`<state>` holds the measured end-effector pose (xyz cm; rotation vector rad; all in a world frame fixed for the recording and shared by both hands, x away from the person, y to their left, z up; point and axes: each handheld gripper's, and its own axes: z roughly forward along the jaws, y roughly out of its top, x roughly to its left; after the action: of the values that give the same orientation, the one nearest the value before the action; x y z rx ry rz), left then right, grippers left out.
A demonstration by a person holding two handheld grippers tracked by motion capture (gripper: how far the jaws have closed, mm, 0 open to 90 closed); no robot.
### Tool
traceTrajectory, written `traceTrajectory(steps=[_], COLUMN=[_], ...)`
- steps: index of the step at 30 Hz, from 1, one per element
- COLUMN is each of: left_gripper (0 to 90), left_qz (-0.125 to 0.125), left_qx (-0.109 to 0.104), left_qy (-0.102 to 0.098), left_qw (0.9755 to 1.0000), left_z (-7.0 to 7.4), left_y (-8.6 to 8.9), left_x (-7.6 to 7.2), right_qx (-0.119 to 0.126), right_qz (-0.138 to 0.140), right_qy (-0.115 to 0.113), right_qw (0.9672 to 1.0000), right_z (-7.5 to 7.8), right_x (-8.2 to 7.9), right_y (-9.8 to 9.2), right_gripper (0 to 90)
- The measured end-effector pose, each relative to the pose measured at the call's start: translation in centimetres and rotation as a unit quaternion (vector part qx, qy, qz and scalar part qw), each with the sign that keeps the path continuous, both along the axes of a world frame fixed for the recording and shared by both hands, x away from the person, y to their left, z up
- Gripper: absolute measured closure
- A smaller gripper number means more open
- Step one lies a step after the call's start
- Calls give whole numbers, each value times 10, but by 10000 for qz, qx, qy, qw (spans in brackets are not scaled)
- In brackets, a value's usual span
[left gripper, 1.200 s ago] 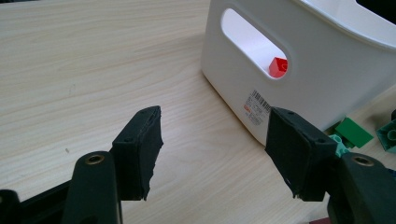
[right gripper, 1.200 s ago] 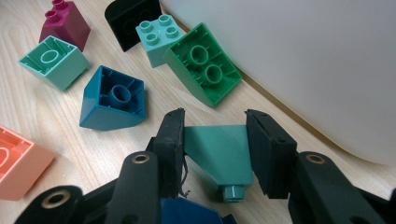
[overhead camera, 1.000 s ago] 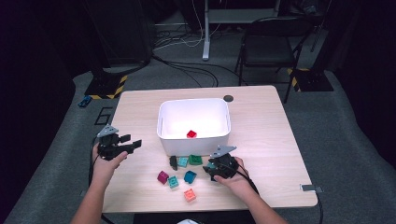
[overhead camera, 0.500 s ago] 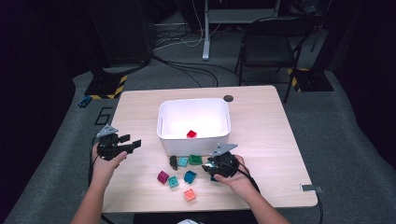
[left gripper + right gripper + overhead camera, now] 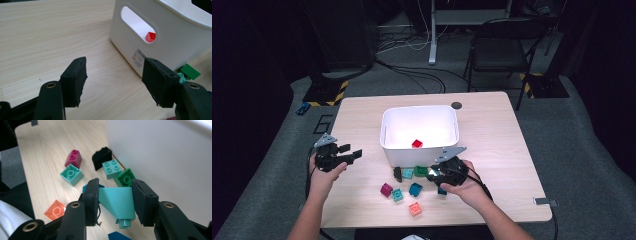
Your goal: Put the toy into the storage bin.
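Note:
My right gripper point(image 5: 115, 193) is shut on a teal sloped brick point(image 5: 117, 202) and holds it just above the table, close to the front wall of the white bin point(image 5: 162, 157). In the high view that right gripper point(image 5: 438, 175) sits in front of the white bin point(image 5: 387, 131), over the loose bricks. A red brick point(image 5: 417, 143) lies inside the bin. My left gripper point(image 5: 346, 156) rests left of the bin. In the left gripper view, my left gripper point(image 5: 115, 65) stands open with bare table between its jaws.
Loose bricks lie on the table before the bin: a black one point(image 5: 101, 157), a teal square one point(image 5: 111, 168), a green one point(image 5: 125, 178), a magenta one point(image 5: 73, 158), another teal one point(image 5: 71, 174) and an orange one point(image 5: 56, 210). A blue brick point(image 5: 415, 189) lies among them.
My right gripper has risen a little with the teal brick between its jaws. The left gripper has stayed put.

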<state>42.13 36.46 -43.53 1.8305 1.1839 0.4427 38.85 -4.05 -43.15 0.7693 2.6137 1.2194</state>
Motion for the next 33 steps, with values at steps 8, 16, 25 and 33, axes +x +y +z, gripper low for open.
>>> traceTrajectory(steps=[8, 16, 25, 33], left_gripper=[361, 361, 361, 361], left_qz=[68, 124, 133, 73], left_qx=[-24, -36, -9, 36], left_qy=[-17, -52, -62, -9], left_qw=[10000, 9999, 9999, 10000], left_z=[1, 2, 0, 0], left_y=[5, 10, 8, 7], left_x=[-2, -3, -2, -3], right_qx=[89, 178, 199, 211], right_qz=[126, 284, 230, 108], right_qy=[12, -97, -259, -283], right_qw=[9999, 9994, 9992, 9993], right_z=[26, 56, 84, 95], right_x=[-1, 5, 23, 41], right_y=[5, 11, 16, 21], right_gripper=[587, 586, 587, 587])
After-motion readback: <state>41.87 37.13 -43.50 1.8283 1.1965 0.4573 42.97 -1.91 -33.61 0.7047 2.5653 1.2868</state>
